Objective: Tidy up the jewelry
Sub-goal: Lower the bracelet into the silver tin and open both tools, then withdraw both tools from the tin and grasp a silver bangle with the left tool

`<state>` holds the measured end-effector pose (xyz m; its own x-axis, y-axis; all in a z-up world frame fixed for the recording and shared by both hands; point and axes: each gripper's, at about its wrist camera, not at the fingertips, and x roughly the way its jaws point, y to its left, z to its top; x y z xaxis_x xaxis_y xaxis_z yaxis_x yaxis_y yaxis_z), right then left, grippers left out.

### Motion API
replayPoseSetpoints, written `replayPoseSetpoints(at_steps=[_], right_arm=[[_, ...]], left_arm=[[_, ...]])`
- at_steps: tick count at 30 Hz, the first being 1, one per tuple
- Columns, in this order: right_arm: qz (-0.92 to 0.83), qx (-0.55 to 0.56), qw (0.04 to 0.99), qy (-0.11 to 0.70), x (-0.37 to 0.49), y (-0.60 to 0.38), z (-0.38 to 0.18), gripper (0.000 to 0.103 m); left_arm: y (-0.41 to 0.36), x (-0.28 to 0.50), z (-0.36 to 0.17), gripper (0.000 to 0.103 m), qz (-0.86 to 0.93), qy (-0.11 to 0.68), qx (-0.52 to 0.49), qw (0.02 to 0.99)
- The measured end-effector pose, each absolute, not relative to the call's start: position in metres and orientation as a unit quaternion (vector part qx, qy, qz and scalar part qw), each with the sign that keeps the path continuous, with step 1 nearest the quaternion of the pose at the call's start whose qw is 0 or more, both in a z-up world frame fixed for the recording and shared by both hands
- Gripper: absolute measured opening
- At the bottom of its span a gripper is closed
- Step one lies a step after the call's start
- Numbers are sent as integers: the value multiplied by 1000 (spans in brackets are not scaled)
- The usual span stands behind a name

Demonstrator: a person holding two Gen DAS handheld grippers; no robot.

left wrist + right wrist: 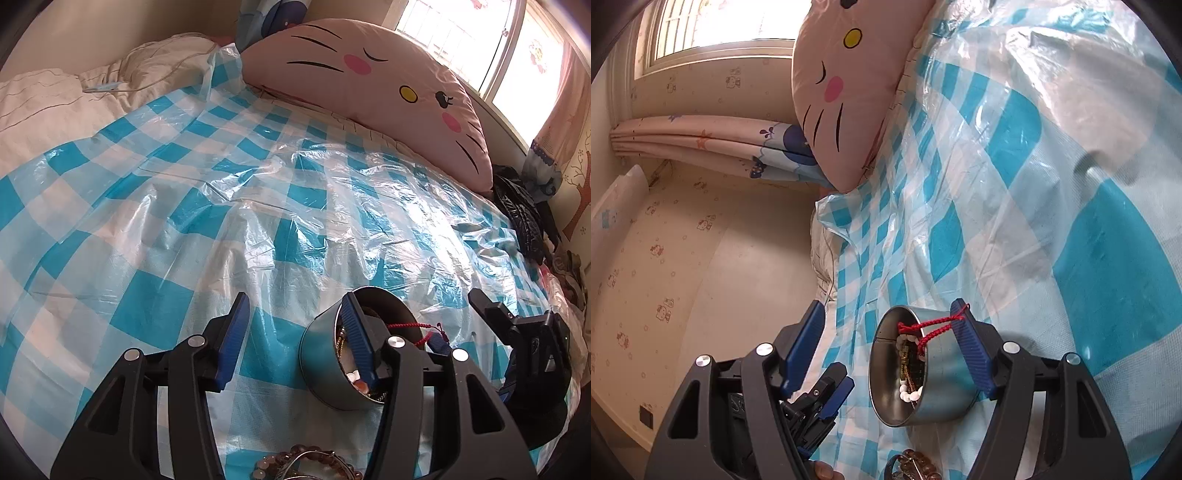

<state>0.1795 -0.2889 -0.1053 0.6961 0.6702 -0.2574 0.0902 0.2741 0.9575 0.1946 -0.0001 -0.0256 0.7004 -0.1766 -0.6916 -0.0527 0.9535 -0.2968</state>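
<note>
Fingers (358, 336) of both grippers spread, flanking tin (923, 369), right gripper (890, 354) rolled sideways

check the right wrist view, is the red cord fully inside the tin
No, the red cord stretches from the tin over its rim and is caught on a finger of the right gripper.

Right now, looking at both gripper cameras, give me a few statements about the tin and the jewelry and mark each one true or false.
1. The round metal tin holds jewelry, white beads among it. True.
2. The red cord lies wholly inside the tin. False: it drapes over the rim to a pad of the right gripper.
3. The left gripper is clamped shut. False: its jaws stand apart.
4. Beaded bracelets lie outside the tin on the checked cover. True.
</note>
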Motion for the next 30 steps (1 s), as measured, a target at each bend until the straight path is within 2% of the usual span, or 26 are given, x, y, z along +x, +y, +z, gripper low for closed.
replayPoseSetpoints(at_steps=[3,6,9,12,15,19,23,30], right_arm=[[214,576,723,317,179,-290,-102,69],[249,555,739,290,180,-280,-82,80],[317,546,721,286,186,-262,-70,80],[371,546,680,320,196,-239,-75,84],[360,526,680,361,199,-229,-80,85],[330,513,705,361,196,-238,-77,87],[312,497,725,360,192,-242,-73,88],[306,509,711,375,172,-249,-82,90]], left_arm=[[-3,194,-26,50,-38,387,-146,910],[-4,194,-26,50,-39,387,-146,910],[-3,194,-26,50,-36,386,-148,910],[1,193,-25,50,-28,382,-151,911],[8,192,-24,50,-18,382,-156,911],[15,191,-26,50,-13,391,-154,907],[18,189,-31,55,-19,413,-140,900],[23,162,-43,56,-44,459,-113,880]])
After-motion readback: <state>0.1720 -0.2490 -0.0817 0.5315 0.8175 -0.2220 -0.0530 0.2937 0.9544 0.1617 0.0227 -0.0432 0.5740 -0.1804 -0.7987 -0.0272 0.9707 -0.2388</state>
